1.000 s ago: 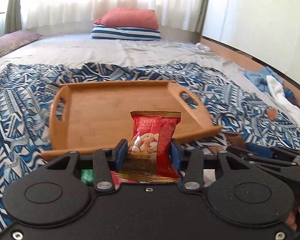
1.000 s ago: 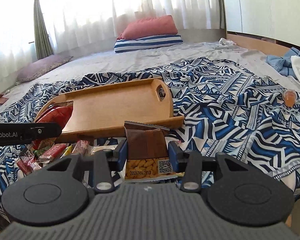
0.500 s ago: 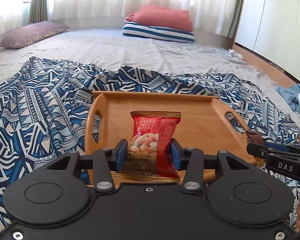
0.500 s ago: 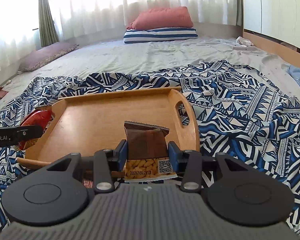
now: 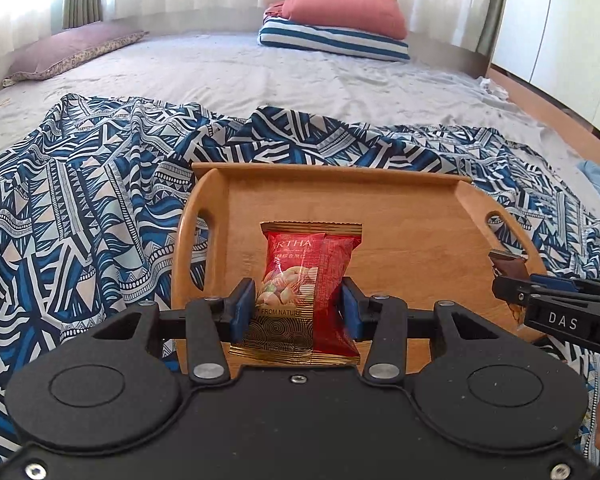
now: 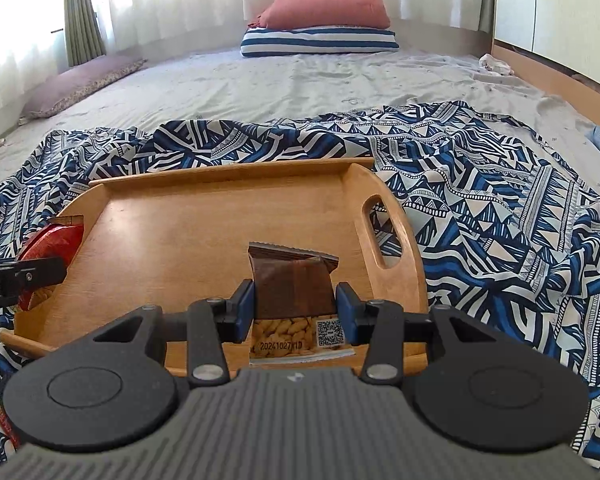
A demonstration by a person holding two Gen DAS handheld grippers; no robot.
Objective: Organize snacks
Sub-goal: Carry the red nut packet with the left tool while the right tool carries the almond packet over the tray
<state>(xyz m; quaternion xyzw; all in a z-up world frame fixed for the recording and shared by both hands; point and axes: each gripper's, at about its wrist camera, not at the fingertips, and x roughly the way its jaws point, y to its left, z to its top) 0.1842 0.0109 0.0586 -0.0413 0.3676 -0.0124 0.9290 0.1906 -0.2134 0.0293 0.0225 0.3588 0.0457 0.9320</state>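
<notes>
1. Left wrist view: the left tool (image 5: 298, 306) is clamping a red nut packet (image 5: 306, 280) between its 2 blue pads, squeezing it at the waist and holding it upright.
2. The packet is hanging over the near left part of the wooden tray (image 5: 412, 216), which is lying on the patterned blue blanket (image 5: 84, 200) spread over the bed (image 5: 300, 76).
3. The right tool (image 5: 512, 280) is reaching in from the right edge of this view, over the tray's right handle, gripping a brown packet (image 5: 510, 266).
4. Right wrist view: the right tool (image 6: 295, 307) is pinching the brown packet (image 6: 294, 288) between both pads, narrowed onto its sides, with its date-stamped end nearest the camera.
5. That packet is sitting over the tray's (image 6: 204, 208) near right part, beside the right handle slot.
6. The left tool (image 6: 40, 276) is showing at the left edge, holding the red nut packet (image 6: 54, 240) over the tray's left end.
7. 2 stacked pillows (image 6: 320, 28) are lying at the bed's (image 6: 300, 88) far edge.
</notes>
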